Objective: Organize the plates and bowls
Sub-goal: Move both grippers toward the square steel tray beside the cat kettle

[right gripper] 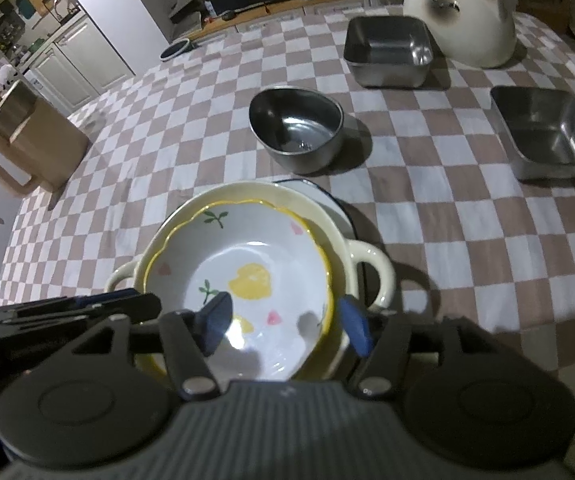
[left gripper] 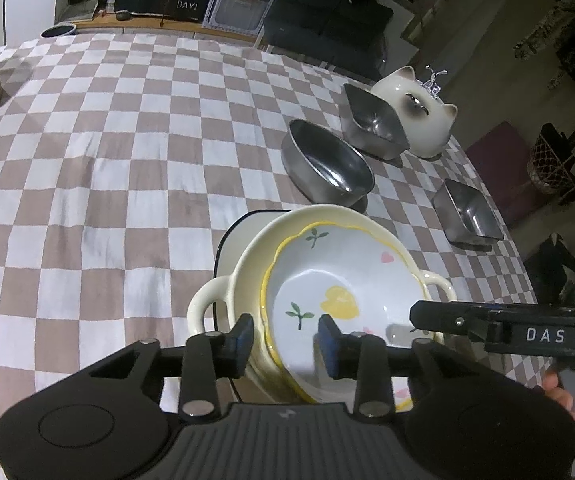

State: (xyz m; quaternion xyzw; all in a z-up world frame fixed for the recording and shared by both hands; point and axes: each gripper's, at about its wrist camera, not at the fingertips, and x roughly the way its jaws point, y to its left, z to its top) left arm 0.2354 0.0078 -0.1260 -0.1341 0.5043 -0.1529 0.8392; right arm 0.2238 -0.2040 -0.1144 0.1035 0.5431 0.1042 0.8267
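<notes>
Straddling the flowered bowl's (left gripper: 339, 276) near rim, your left gripper (left gripper: 285, 346) fingers stand apart, unclamped. Your right gripper (right gripper: 287, 324) likewise, open. Bowl sits nested in the cream handled bowl (right gripper: 247, 196).

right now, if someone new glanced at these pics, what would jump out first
First, the flower-painted bowl nested in a cream two-handled bowl, close in front of both grippers, whose jaws straddle its near rim. Behind it on the checkered tablecloth stand three steel dishes, a round steel bowl nearest. At the far edge sits a cat-faced ceramic jar.
</notes>
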